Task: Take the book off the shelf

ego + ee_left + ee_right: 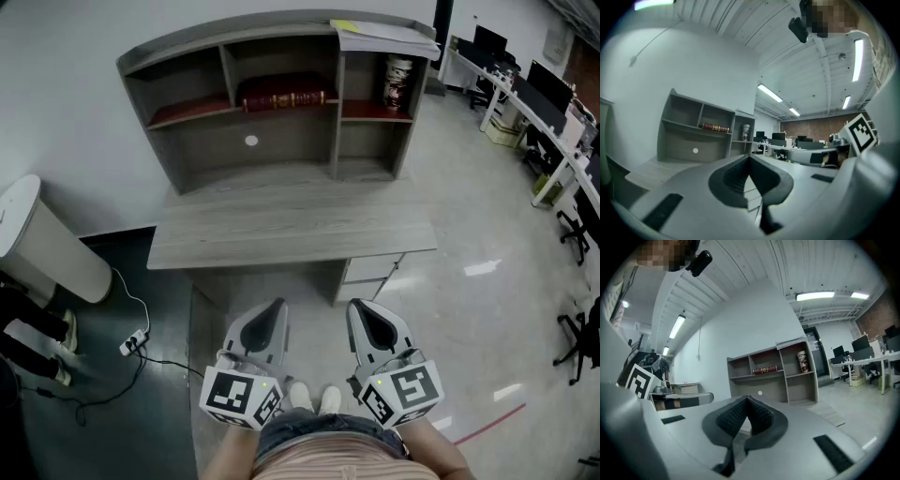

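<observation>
I have both tools low at six o'clock in the head view, side by side just above my shoes. The left hand-held gripper (270, 314) has its jaws pressed fully together with nothing between them; its own view shows the dark pads (740, 176) meeting at the tip. The right hand-held gripper (366, 317) is likewise closed and empty, pads (757, 416) touching.

The dark red hardback book with gold bands (284, 97) lies flat on its side in the upper middle compartment of the grey wooden shelf unit (187, 155), at twelve o'clock from me and well apart from both grippers. The shelf unit stands at the back of the grey wood-grain desk (281, 230). At about one o'clock a patterned paper cup (398, 82) stands upright in the right-hand compartment, and a stack of white papers (384, 37) rests on the unit's top above it. A white cylindrical bin (42, 244) sits on the floor at nine o'clock.
</observation>
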Available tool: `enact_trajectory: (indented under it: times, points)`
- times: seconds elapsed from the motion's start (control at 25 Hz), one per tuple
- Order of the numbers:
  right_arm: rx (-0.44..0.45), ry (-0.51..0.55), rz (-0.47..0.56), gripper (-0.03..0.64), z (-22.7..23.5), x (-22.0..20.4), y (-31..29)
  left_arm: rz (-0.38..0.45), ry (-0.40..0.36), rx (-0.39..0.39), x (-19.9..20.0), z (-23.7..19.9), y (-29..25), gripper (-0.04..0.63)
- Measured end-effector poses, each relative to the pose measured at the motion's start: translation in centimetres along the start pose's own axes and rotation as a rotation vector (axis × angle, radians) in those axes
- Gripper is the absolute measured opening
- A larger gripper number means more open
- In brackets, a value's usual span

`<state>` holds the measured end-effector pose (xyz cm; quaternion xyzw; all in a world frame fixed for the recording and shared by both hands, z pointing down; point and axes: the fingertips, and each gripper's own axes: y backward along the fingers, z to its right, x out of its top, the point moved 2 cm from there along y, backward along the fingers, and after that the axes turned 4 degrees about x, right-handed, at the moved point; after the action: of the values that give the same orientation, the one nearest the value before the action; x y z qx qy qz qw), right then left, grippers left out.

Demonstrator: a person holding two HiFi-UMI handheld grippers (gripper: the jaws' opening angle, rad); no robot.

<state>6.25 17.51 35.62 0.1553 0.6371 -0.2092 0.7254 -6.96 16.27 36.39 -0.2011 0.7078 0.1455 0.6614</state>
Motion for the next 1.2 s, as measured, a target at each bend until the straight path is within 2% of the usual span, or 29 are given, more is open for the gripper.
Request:
enact_trajectory:
  times: [0.52, 0.76, 1.2]
  points:
    - [-0.002, 0.001, 0.004, 0.008, 1.1, -0.2, 1.1, -0.010, 0.020, -0.020, -0.7, 1.8, -0.3, 0.011]
    - [-0.030, 0.007, 0.001, 0.008, 2.4, -0.5, 1.4, -0.009, 0.058, -0.045, -1.1, 2.9, -1.4, 0.011]
    - [-0.033, -0.035, 0.024, 0.008, 5.5, 0.1, 1.6, 0.010, 0.039, -0.044, -0.3, 4.6, -3.3, 0.011]
